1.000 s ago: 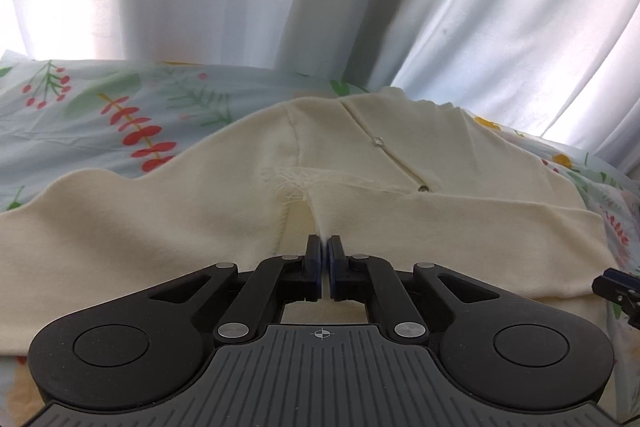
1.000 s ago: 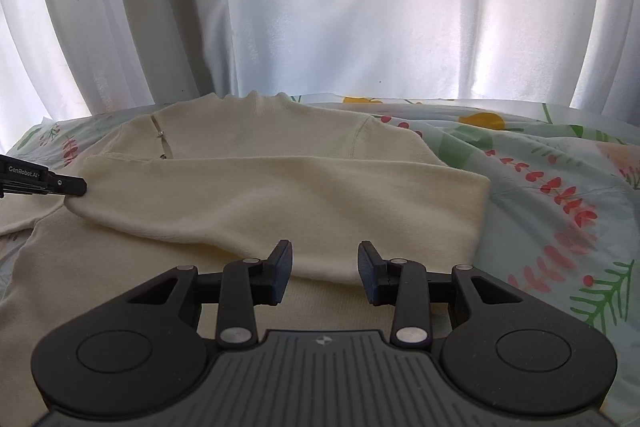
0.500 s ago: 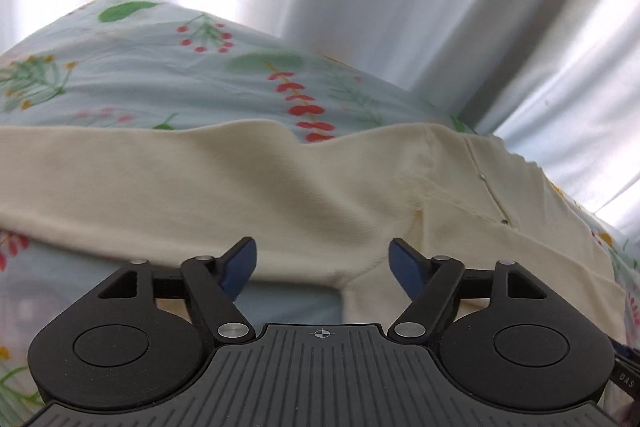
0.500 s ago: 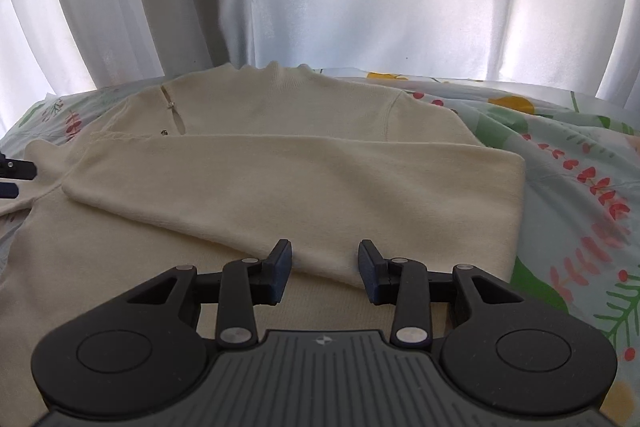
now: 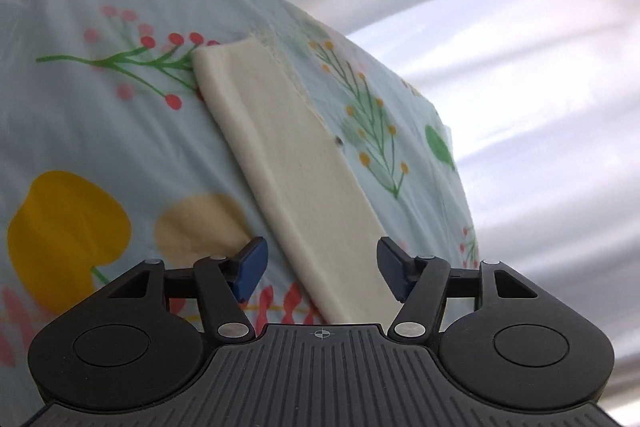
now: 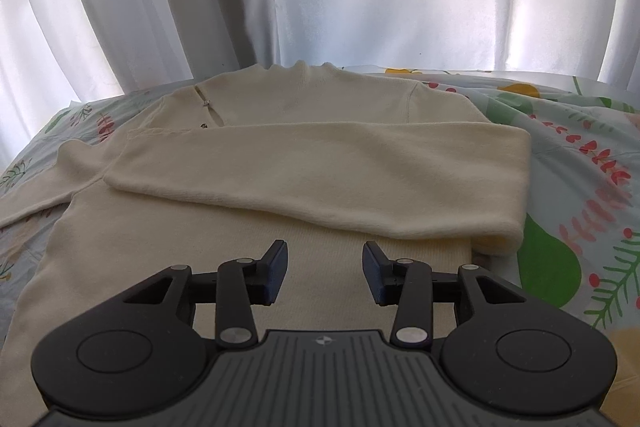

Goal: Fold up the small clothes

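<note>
Over the cream sweater (image 6: 240, 227), both claws — left (image 5: 320, 269), right (image 6: 324, 273) — gape wide, gripping nothing.

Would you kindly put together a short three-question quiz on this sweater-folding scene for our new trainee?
1. True or false: one sleeve of the cream knit sweater lies folded across its body.
2. Multiple choice: the left gripper is A) shut on fabric, B) open above the other, outstretched sleeve, C) out of view.
3. Fill in: the sweater lies on a pale blue sheet printed with ____.

Key: 1. True. 2. B. 3. Leaves, berries and flowers. The right gripper is likewise open, over the sweater's lower body.
</note>
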The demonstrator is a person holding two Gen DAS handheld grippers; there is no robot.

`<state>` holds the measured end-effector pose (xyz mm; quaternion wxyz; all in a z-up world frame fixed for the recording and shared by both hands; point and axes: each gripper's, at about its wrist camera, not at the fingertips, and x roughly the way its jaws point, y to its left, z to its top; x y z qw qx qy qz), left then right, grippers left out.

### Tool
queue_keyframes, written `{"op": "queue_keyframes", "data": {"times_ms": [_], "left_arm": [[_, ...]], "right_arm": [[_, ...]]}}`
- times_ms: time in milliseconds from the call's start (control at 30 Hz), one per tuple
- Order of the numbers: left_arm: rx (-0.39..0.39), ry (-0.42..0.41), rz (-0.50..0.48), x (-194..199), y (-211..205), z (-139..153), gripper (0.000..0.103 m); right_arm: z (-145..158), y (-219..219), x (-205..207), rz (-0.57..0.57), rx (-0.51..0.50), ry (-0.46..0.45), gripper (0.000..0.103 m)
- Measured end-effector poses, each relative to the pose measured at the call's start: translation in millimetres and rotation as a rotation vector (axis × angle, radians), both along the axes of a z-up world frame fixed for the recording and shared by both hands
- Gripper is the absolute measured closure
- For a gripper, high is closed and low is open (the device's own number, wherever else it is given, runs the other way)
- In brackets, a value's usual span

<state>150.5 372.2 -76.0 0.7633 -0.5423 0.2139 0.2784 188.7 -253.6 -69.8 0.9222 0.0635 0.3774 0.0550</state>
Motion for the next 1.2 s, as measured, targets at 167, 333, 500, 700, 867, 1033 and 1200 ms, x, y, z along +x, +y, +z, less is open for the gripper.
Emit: {"op": "queue_keyframes", "data": {"times_ms": [167, 333, 500, 700, 867, 1033, 1200], "left_arm": [[-0.126, -0.114, 0.112, -8.6, 31.5, -17.8, 0.059], [-0.191, -0.124, 0.172, -11.4, 49.9, -30.6, 0.094], [-0.053, -0.120, 0.074, -0.7, 37.9, -8.5, 0.095], [0.328, -0.212, -0.349, 45.1, -66.0, 79.3, 0.095], [0.552, -0.335, -0.792, 69.5, -204.5, 122.5, 0.094], [0.622, -0.223, -1.182, 83.4, -316.5, 83.9, 0.051], [0.587, -0.035, -1.214, 80.4, -328.1, 36.1, 0.052]], "right_arm": [[5.3, 3.0, -2.7, 0.005, -0.002, -0.019, 0.062], [3.3, 4.6, -4.9, 0.002, -0.001, -0.011, 0.062], [2.3, 2.7, -6.4, -0.023, 0.009, -0.007, 0.062], [7.3, 3.3, -8.6, -0.034, 0.004, -0.020, 0.062], [11.9, 6.3, -12.0, -0.033, 0.020, -0.035, 0.062], [15.2, 10.3, -11.2, -0.009, 0.026, -0.040, 0.062], [18.2, 13.4, 0.2, 0.039, 0.098, -0.024, 0.062]]}}
